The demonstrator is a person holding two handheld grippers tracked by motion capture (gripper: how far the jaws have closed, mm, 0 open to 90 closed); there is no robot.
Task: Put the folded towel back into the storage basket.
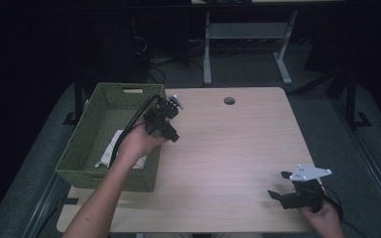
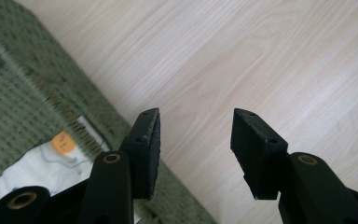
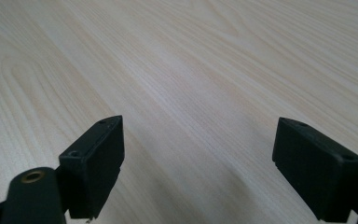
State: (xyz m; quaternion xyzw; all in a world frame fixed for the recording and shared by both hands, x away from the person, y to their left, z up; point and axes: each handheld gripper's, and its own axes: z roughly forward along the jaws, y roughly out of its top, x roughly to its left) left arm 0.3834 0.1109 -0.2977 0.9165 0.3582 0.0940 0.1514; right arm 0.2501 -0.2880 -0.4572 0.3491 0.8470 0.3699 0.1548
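The left gripper (image 2: 195, 140) has its 2 jaws apart with nothing between them; under the gap lies bare wood, and the pads touch nothing. In its own view the jaw on the left hangs over the rim of the basket (image 2: 37, 84), the other over the table (image 2: 270, 60). Down inside the basket, just past that rim, lies a white cloth (image 2: 37, 165) with a small orange-and-pink patch on it (too blurred to make out what the patch is).

From the high view, the left gripper (image 1: 174, 135) sits at the basket's (image 1: 82, 144) near right edge, held by the left hand (image 1: 141, 144), with its black cable looping back over the basket. The cloth (image 1: 110, 151) rests on the basket floor toward the right wall, just beside the hand.

The right gripper (image 3: 198, 154) also stands wide open and empty, with plain tabletop under it. In the high view the right gripper (image 1: 278, 186) hovers low at the near right corner of the table (image 1: 238, 148), well apart from the basket, with the grey plate on top.
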